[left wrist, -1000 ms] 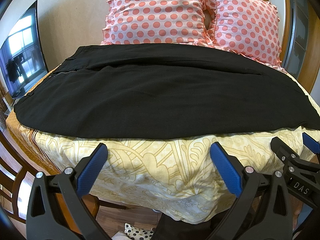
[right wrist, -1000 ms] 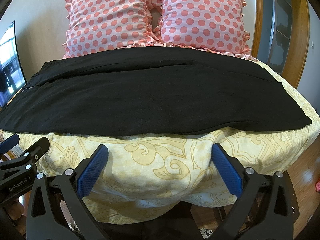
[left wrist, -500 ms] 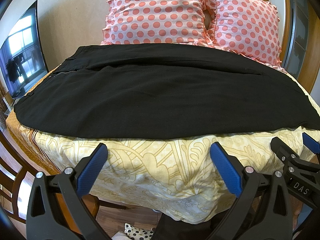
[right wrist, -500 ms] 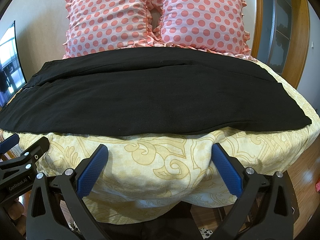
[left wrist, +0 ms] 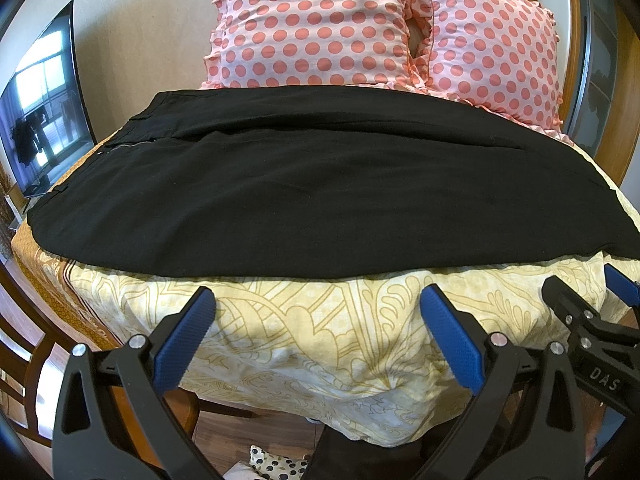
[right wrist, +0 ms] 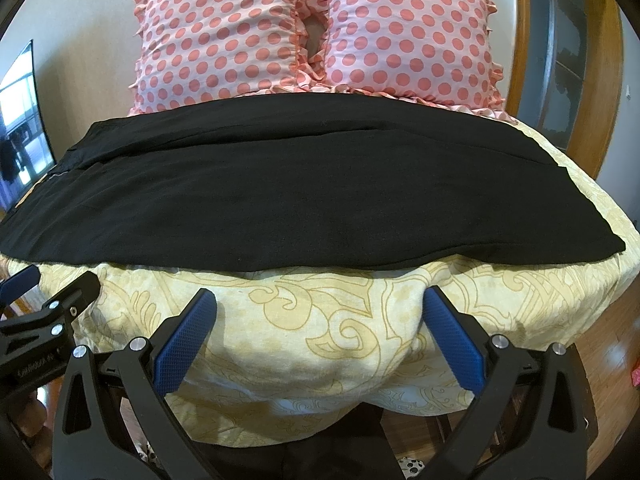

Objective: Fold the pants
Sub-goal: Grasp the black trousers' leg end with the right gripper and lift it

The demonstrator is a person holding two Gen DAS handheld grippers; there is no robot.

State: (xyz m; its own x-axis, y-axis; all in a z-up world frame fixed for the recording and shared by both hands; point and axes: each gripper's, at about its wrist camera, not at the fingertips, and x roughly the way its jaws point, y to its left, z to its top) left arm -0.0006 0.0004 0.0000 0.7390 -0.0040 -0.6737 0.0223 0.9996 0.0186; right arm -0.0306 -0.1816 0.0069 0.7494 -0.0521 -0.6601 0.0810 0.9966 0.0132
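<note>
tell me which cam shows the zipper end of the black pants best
The left wrist view. The waist end of the black pants lies at its left, with the zipper showing as a pale line. In the right wrist view that end sits at the far left edge, compressed, and only a faint pale line shows.

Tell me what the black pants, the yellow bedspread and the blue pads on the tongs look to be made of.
Black pants: thin woven fabric, matte; it lies flat with soft creases and no sheen.
Yellow bedspread: printed cotton-like cloth, matte; it drapes in soft folds over the edge.
Blue pads: probably rubber or textured plastic; a fine dimpled grid shows on the surface, on black plastic arms.
</note>
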